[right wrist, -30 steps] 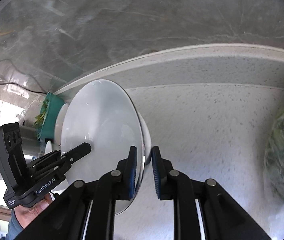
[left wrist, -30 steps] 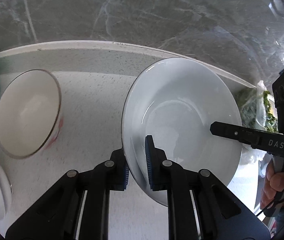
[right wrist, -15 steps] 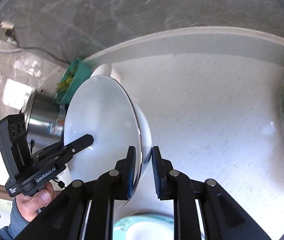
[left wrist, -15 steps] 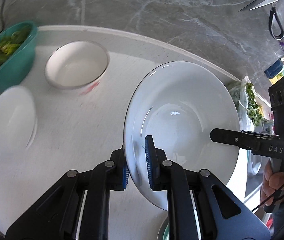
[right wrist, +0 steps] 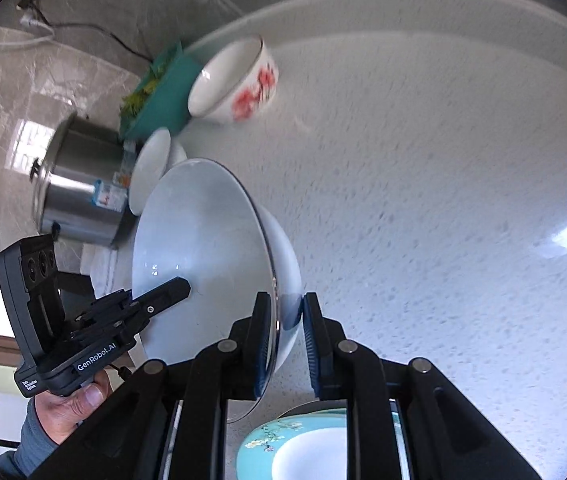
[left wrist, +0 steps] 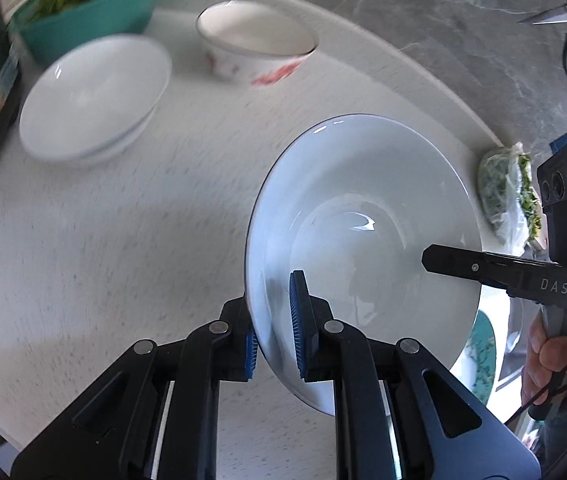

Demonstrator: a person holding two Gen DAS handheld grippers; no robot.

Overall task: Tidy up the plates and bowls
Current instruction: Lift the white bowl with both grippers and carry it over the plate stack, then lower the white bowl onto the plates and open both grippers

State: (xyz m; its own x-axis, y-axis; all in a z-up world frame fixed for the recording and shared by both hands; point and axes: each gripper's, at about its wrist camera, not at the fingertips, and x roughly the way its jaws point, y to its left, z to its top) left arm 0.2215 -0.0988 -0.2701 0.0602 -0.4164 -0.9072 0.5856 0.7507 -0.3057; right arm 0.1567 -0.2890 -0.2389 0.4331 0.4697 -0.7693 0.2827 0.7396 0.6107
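Grey marbled wall tiles back a pale speckled desk (left wrist: 131, 240), and above it a wide white deep plate (left wrist: 363, 240) is carried tilted on edge between two grippers. The left gripper (left wrist: 273, 336) is clamped on the plate's near rim, one blue pad inside the well and one behind. The right gripper (right wrist: 287, 340) grasps the opposite rim in the same way, with the plate's underside bulging between its fingers. Each gripper shows in the other's camera, with a hand (right wrist: 71, 404) wrapped around its handle.

Below the plate, at the bottom of the right wrist view, lies a turquoise plate (right wrist: 267, 436) with a flower pattern and a white centre. Farther off on the desk, a white bowl (left wrist: 91, 96) stands upright, and near it a bowl with red flowers (right wrist: 235, 80). Behind them sits a teal basin (left wrist: 87, 12) of green leaves. A steel pot (right wrist: 79, 184) stands at the desk's far left end, and a bag of greens (left wrist: 511, 200) lies by the wall on the right.
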